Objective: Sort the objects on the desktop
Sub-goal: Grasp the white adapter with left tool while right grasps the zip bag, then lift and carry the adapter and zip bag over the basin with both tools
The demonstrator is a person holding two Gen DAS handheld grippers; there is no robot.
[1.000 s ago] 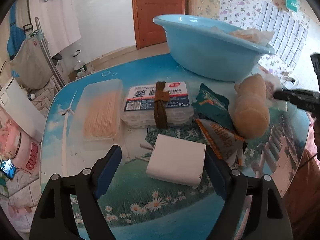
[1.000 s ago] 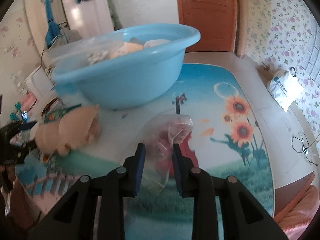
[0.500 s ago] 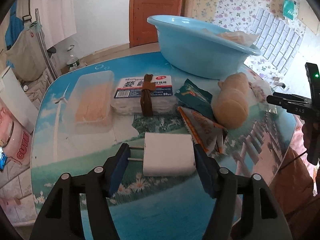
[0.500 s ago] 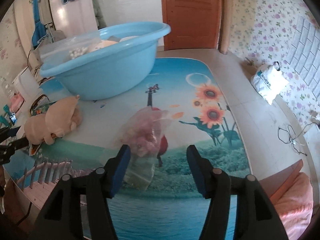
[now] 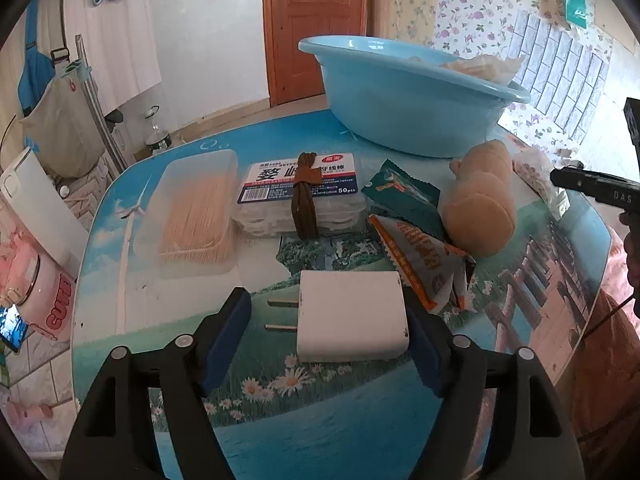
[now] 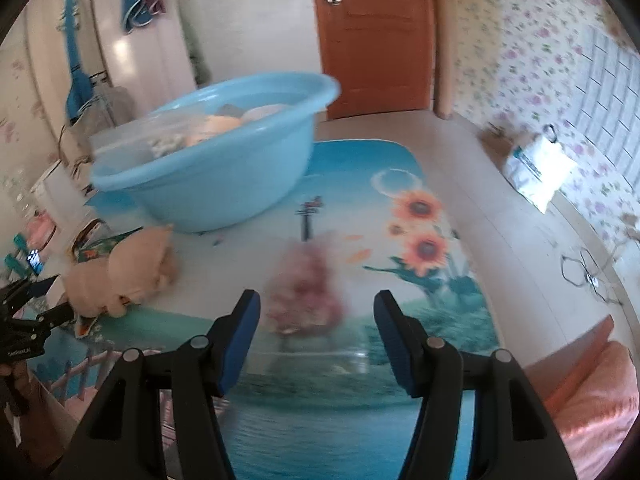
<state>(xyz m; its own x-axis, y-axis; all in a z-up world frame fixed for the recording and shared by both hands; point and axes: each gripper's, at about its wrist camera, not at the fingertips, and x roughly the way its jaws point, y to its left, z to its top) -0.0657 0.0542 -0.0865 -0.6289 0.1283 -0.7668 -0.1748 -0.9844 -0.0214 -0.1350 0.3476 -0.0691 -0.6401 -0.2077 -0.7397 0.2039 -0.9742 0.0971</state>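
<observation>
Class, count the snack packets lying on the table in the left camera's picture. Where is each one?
2. A green packet lies beside the plush toy; an orange packet lies just in front of it, near the white plug. Others may be hidden underneath.

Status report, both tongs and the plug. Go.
Left tongs open, straddling white plug adapter, just widened. Right tongs open, plastic bag loose between them. Orange snack packet close by adapter's right side.

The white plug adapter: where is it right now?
In the left wrist view, the white plug adapter lies on the table between the open jaws of the left hand-held gripper, just in front of the orange snack packet.
</observation>
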